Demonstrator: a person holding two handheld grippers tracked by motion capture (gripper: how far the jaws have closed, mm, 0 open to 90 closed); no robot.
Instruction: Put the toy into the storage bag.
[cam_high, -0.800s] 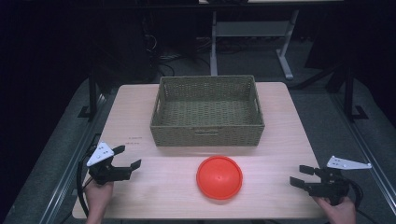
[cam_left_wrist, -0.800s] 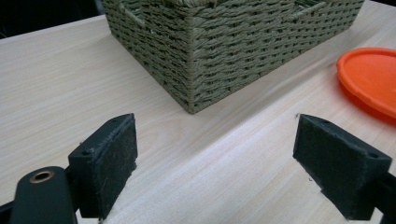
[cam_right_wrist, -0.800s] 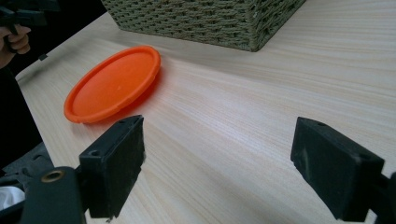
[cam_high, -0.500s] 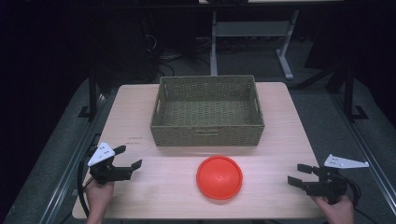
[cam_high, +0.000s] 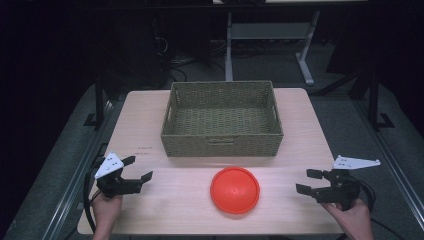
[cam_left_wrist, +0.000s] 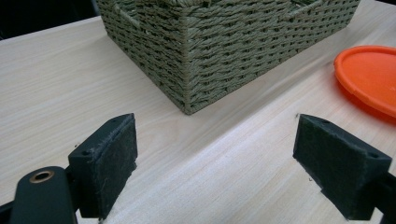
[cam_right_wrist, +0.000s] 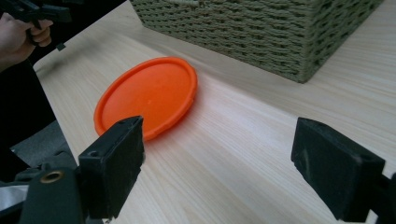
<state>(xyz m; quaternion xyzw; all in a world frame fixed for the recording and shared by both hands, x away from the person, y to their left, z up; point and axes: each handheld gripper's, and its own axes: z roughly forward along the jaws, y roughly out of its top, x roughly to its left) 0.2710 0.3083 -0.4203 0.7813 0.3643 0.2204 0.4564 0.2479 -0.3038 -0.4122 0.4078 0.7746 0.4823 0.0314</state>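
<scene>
An orange plate (cam_high: 235, 189) lies upside down on the wooden table (cam_high: 310, 130), just in front of a woven basket (cam_high: 222, 120) that holds nothing. My left gripper (cam_high: 138, 168) hovers open near the table's front left, its jaws wide apart and pointing at the basket's corner (cam_left_wrist: 187, 100), with the plate (cam_left_wrist: 371, 77) off to its right. At the front right my right gripper (cam_high: 308, 181) is open too, aimed toward the plate (cam_right_wrist: 147, 95) and the basket (cam_right_wrist: 261, 28). Nothing sits between either pair of jaws.
The table's front edge runs just under both hands. A desk frame (cam_high: 270, 35) and cables stand on the dark floor behind the table. In the right gripper view the other hand (cam_right_wrist: 21, 35) appears far off at the top left.
Both grippers have shifted only slightly; the right one crept a little toward the plate. Plate and basket have not moved.
</scene>
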